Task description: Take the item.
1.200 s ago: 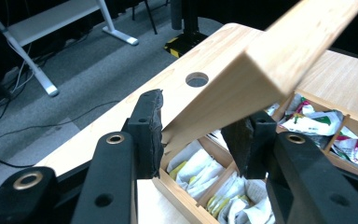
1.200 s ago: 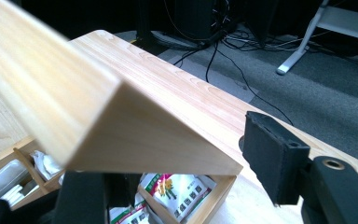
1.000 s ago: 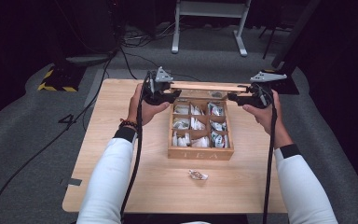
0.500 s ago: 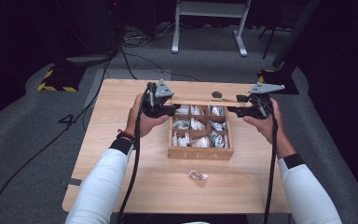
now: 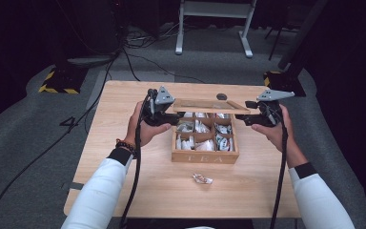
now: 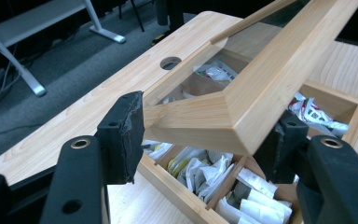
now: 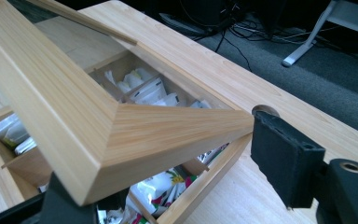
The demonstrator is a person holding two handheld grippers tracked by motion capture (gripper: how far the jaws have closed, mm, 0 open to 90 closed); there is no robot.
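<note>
A wooden box (image 5: pixel 205 157) with compartments of tea bags (image 5: pixel 194 128) stands mid-table. Its glass-paned wooden lid (image 5: pixel 209 106) hangs tilted just above it. My left gripper (image 5: pixel 171 117) has the lid's left front corner (image 6: pixel 233 116) between its jaws. The jaws have just been opening, and one pad (image 6: pixel 123 135) stands at the lid's edge. My right gripper (image 5: pixel 248 117) brackets the right front corner (image 7: pixel 135 135). Its jaws have also just been opening, with one pad (image 7: pixel 284 158) at the corner's tip and the other hidden under the lid.
A loose tea bag (image 5: pixel 202 179) lies on the table in front of the box. A round cable hole (image 5: pixel 222 97) sits in the tabletop (image 5: pixel 124 176) behind the box. Cables and a white stand (image 5: pixel 214 24) are on the floor beyond.
Both hands have come toward me and lower, swinging the lid from beyond the box's back down over it. The left jaws stand wider than before.
</note>
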